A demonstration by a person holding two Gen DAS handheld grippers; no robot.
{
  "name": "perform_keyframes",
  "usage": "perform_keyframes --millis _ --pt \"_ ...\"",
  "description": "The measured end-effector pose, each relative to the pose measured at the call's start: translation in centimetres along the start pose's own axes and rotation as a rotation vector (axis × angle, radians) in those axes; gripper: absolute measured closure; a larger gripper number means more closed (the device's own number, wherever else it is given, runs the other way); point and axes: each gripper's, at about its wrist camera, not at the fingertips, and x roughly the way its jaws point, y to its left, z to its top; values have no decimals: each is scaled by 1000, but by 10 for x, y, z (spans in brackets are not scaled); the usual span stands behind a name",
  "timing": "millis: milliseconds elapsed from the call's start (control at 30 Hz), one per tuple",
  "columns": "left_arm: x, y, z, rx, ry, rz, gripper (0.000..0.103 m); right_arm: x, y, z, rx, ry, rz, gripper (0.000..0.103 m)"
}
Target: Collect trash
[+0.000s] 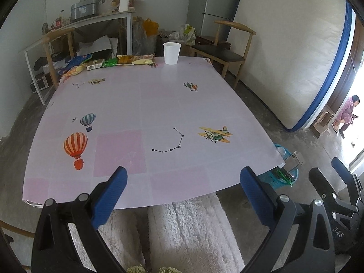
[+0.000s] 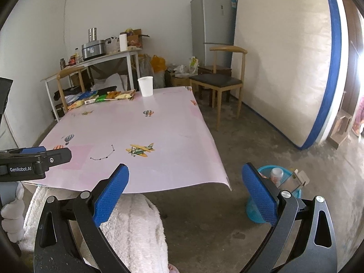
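Snack wrappers (image 1: pixel 118 61) lie in a row at the worktop's (image 1: pixel 141 104) far edge, well beyond the left hand-held gripper (image 1: pixel 183 186), with a white paper cup (image 1: pixel 171 53) just to their right. Both the left and the right hand-held gripper (image 2: pixel 185 187) stand wide and empty. The wrappers look light, crinkly and slippery; pinch a raised edge. The blue bin (image 2: pixel 268 195) sits low, right of the right one.

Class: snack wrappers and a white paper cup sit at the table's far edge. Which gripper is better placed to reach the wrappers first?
Probably the left gripper: open, and on the side of the colourful snack wrappers, at the far left. The open right gripper sits nearer the blue plastic bin.
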Motion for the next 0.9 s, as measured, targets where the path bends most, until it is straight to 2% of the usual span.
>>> perform_keyframes --millis 500,900 --pt "-3 2 -4 5 2 16 6 -3 1 -1 -9 -2 -21 7" --pt "-7 12 0 -4 -26 40 6 0 4 3 -21 3 -59 7"
